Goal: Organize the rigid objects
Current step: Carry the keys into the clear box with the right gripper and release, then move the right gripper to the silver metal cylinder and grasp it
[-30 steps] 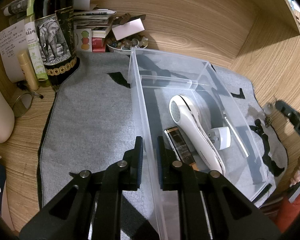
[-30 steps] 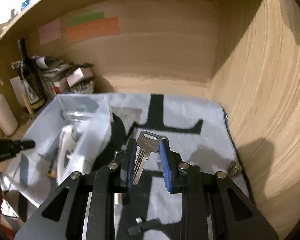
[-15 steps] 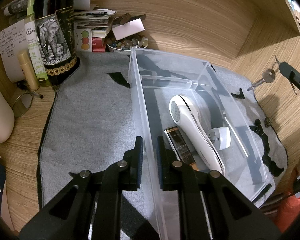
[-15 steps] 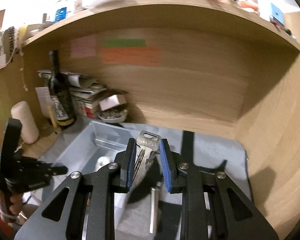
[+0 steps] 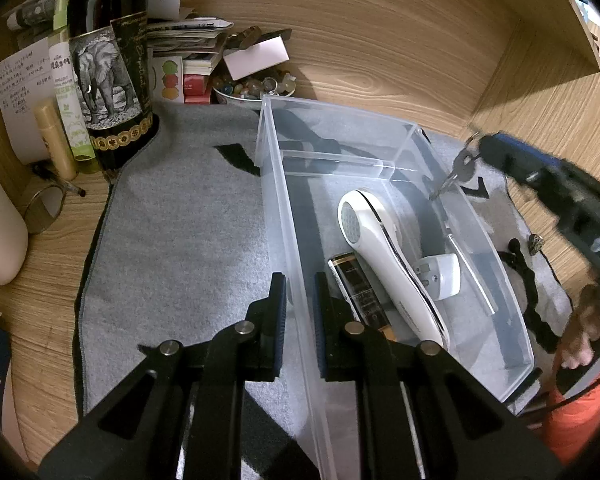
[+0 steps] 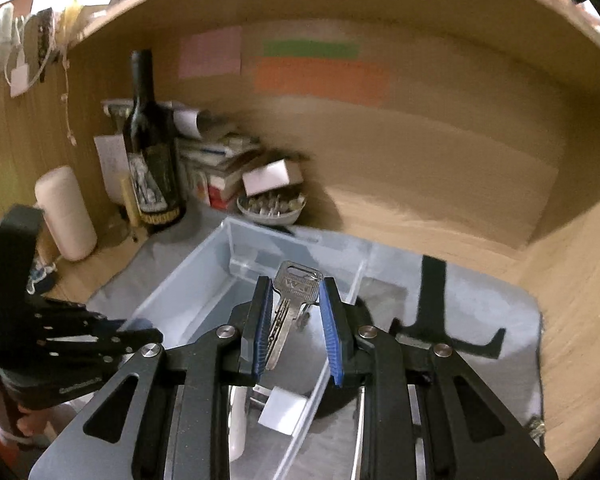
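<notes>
A clear plastic bin (image 5: 284, 216) sits on a grey mat (image 5: 180, 220). Inside lie a white handheld device (image 5: 380, 248), a white plug adapter (image 5: 440, 276), a black-and-gold battery (image 5: 360, 292) and a thin metal rod (image 5: 470, 276). My left gripper (image 5: 300, 292) is shut on the bin's left wall. My right gripper (image 6: 294, 300) is shut on a silver key (image 6: 288, 308) and holds it over the bin's right wall (image 6: 356, 284); the key also shows in the left wrist view (image 5: 458, 172), hanging above the bin.
A dark wine bottle (image 5: 112, 64), tubes, stacked papers and a bowl of small stones (image 5: 256, 88) crowd the back left corner. A small dark lump (image 5: 536, 242) lies on the desk to the right of the bin. Wooden walls close in behind and on the right.
My right gripper has carried the key up off the mat and leftward, to above the bin's right side. My left gripper has kept its hold on the bin wall.
</notes>
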